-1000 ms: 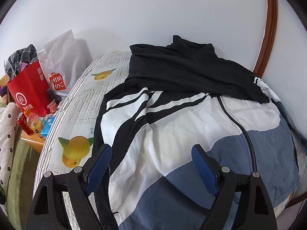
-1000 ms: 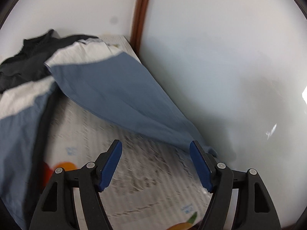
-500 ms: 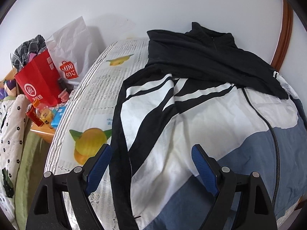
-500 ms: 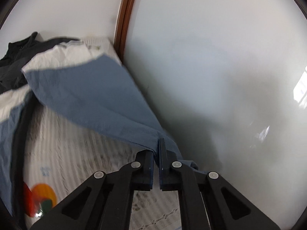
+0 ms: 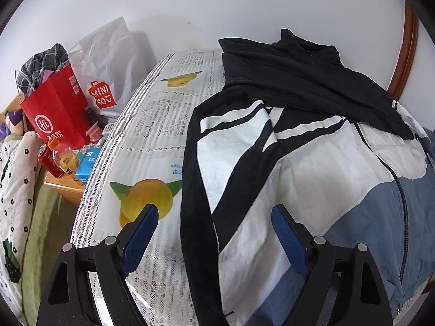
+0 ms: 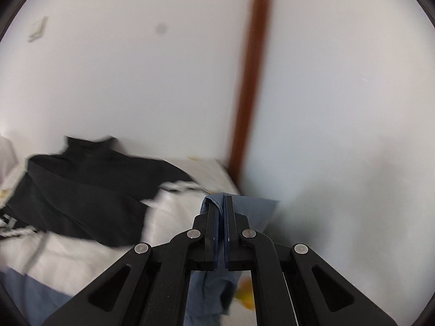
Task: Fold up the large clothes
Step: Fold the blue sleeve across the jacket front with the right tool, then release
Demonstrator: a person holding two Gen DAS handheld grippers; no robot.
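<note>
My left tongs (image 5: 214, 233) gape over the thin white, black and blue zip jacket (image 5: 312, 179) spread on the desk; light, limp, slippery, I judge. Right tongs (image 6: 222, 203) pinch its blue sleeve end (image 6: 244, 209); grip hems.

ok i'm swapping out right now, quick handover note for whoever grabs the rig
Right gripper: shut on the blue sleeve, lifted over the jacket.
Left gripper: jaws open, holding nothing, above the jacket near its black-edged side.
Jacket lies front up on the bed, zipped as far as visible, collar toward the wall.
Done: sleeve gripped.
Left: lay it across the body, fold the other side, then fold up.
</note>
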